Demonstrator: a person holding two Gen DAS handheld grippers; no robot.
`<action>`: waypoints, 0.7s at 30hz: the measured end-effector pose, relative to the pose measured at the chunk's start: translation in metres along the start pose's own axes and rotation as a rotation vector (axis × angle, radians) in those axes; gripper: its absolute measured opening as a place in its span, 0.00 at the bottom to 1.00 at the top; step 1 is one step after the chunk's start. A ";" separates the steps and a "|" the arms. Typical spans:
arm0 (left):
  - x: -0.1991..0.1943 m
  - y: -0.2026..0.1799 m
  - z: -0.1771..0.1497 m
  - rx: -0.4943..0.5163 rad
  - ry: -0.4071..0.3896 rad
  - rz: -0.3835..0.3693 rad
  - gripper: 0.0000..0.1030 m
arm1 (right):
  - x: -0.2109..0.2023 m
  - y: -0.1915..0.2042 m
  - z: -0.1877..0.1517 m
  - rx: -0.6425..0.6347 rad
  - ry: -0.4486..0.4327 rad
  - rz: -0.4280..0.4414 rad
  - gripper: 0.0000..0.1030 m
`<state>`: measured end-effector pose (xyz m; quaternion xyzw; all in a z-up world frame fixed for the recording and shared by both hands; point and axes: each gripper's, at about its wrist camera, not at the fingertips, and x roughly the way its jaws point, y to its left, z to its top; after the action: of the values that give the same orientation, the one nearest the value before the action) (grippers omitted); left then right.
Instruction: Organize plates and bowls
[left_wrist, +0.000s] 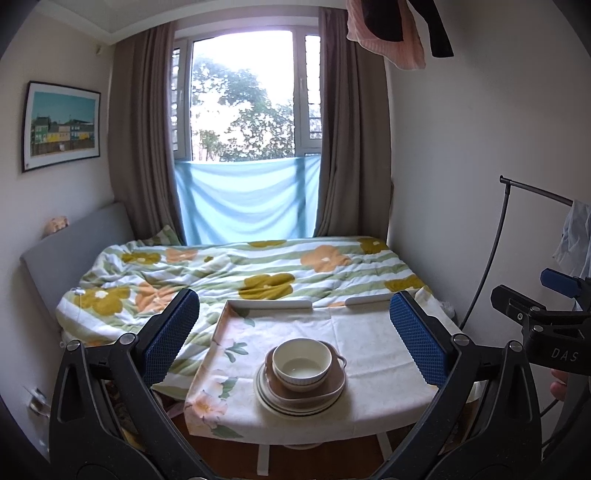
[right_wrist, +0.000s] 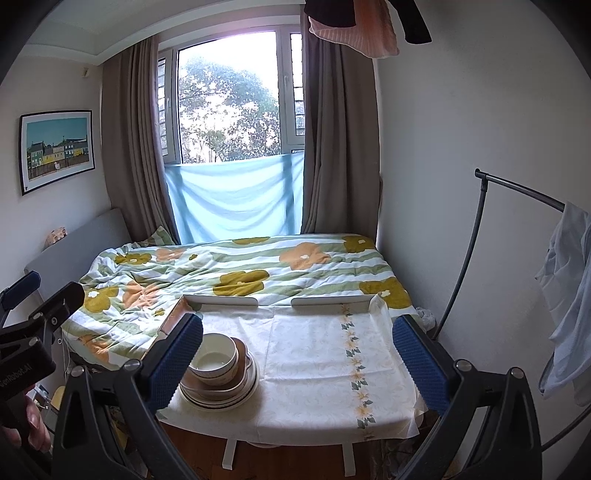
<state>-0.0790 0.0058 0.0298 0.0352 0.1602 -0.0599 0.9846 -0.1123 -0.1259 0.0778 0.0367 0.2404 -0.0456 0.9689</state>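
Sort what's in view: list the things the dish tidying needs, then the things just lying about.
For the job: white bowl, brown dish, stacked plates, table.

Just there: flowered duvet, framed picture, curtains, clothes rail.

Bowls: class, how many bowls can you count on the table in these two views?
1 clear bowl: the white bowl sits on top of the stack of plates near the table's front edge. Another shallow dish may be hidden within the stack.
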 end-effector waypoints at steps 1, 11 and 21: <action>0.000 0.000 0.000 -0.001 -0.001 0.003 0.99 | 0.000 0.001 0.000 0.000 0.000 0.001 0.99; -0.001 0.002 0.001 -0.003 -0.005 0.010 1.00 | 0.001 0.002 0.001 -0.001 0.000 0.003 0.99; 0.000 0.003 0.001 0.004 -0.005 0.027 1.00 | 0.002 0.004 0.000 -0.001 0.004 0.004 0.99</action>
<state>-0.0781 0.0082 0.0304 0.0392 0.1572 -0.0472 0.9857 -0.1098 -0.1220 0.0774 0.0370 0.2422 -0.0437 0.9685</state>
